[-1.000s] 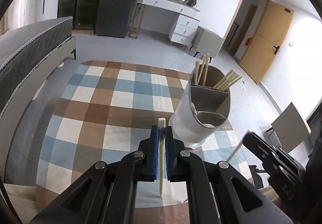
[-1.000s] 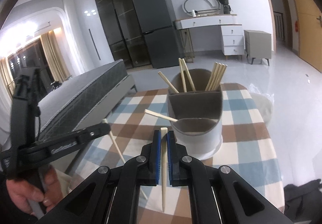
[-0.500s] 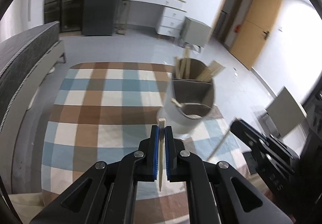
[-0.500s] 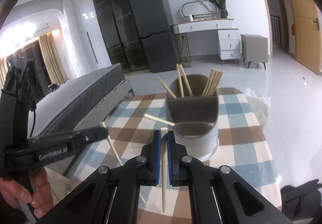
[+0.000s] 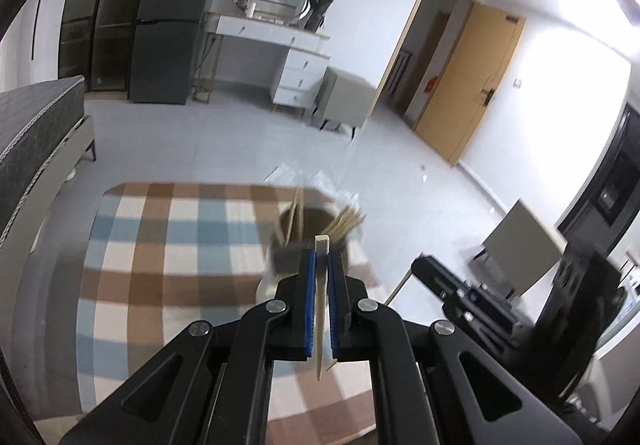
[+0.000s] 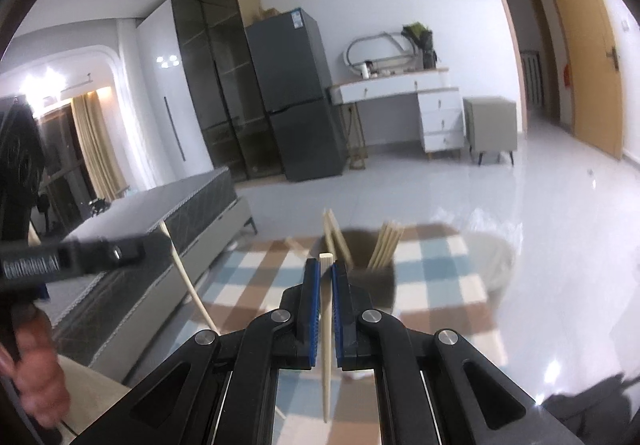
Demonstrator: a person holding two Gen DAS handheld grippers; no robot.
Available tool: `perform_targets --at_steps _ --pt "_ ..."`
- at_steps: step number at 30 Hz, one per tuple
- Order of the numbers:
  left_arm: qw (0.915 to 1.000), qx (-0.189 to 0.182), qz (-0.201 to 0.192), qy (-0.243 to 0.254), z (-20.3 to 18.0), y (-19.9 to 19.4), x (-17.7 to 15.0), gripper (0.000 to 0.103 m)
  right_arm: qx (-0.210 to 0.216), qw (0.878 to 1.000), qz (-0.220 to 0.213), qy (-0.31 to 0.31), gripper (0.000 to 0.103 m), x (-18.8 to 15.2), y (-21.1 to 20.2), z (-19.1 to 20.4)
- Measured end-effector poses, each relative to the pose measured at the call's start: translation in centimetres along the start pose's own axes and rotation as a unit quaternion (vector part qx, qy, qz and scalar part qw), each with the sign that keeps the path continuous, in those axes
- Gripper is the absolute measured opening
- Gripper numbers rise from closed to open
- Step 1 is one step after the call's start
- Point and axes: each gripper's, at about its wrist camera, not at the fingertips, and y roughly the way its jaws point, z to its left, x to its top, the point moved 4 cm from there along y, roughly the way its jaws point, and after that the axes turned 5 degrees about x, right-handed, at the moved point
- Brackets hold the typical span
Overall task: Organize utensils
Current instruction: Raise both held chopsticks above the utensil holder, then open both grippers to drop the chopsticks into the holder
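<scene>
Since the earlier frames both grippers have risen, so the utensil holder (image 5: 308, 245) now sits lower and smaller in each view, half hidden behind the fingers. The left gripper (image 5: 321, 301) pinches one chopstick (image 5: 320, 309) between its blue pads, upright at lower centre; the right gripper (image 6: 326, 309) pinches a second chopstick (image 6: 327, 325) the same way. In the holder's rear compartments two clusters of chopsticks (image 6: 384, 245) stand, too blurred to count. The holder rests on one checked tablecloth (image 5: 168, 253). In the right wrist view the left gripper crosses the left edge, a hand (image 6: 36, 361) on its handle. Behind, one dark fridge (image 6: 296, 93), one white desk (image 6: 404, 93), one grey bed (image 6: 160, 217) and one wooden door (image 5: 472, 85).
</scene>
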Motion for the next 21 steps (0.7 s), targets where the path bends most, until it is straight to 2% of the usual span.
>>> perform_targets --at_steps 10,15,21 --pt "0.9976 -0.009 -0.066 -0.019 0.1 1.3 7.8 0.001 -0.008 0.999 -0.046 -0.004 0.005 7.9 1.3 -2.3" --pt "0.9974 0.007 -0.07 -0.016 0.8 4.3 9.0 0.001 -0.007 0.998 -0.063 -0.01 0.005 11.2 3.2 -2.9" --pt "0.9982 0.013 -0.056 -0.017 2.3 7.9 9.4 0.001 -0.001 0.998 -0.065 -0.004 0.005 12.6 6.4 -3.5"
